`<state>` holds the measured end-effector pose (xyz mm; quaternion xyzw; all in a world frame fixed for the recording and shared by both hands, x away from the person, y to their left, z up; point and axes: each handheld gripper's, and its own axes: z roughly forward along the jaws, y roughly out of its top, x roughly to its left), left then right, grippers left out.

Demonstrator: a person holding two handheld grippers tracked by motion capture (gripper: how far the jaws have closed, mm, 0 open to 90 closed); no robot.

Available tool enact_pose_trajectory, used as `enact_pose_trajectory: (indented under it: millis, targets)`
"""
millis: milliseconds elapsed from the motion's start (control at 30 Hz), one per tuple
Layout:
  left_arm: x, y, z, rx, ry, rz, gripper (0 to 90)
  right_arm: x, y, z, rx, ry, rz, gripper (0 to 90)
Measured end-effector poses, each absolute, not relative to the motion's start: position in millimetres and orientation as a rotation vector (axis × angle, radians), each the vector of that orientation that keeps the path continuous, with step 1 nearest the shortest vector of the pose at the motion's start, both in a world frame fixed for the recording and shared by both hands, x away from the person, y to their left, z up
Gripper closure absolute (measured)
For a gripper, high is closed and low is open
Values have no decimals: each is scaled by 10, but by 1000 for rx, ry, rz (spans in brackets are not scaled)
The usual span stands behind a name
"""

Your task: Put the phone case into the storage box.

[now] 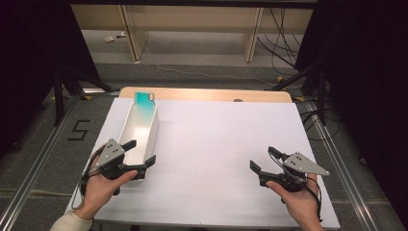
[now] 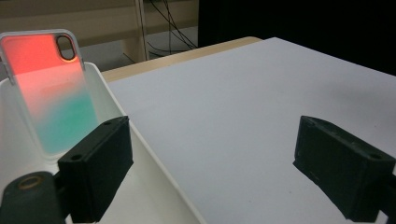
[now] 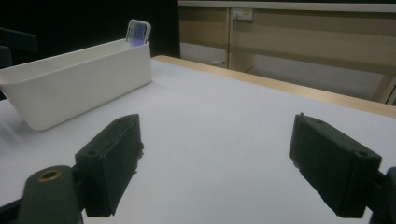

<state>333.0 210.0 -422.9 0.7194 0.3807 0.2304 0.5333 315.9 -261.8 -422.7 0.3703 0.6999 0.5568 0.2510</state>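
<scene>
In front of you lies a big white sheet (image 1: 216, 139) on a wooden table (image 1: 216, 94). You can see a black 5 (image 1: 78, 130) on the grey floor and black cables (image 1: 279, 38) far behind.

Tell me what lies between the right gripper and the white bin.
Nothing: in the high view, bare white table separates the right gripper from the white bin.
</scene>
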Motion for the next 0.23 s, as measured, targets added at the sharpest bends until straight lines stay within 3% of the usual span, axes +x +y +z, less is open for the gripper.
enact_pose_trajectory:
  millis: [233]
  targets:
    - [3288,2105,-4272,1701,902,545,116,3147,-2660,-4205,1028,1910,1487,181]
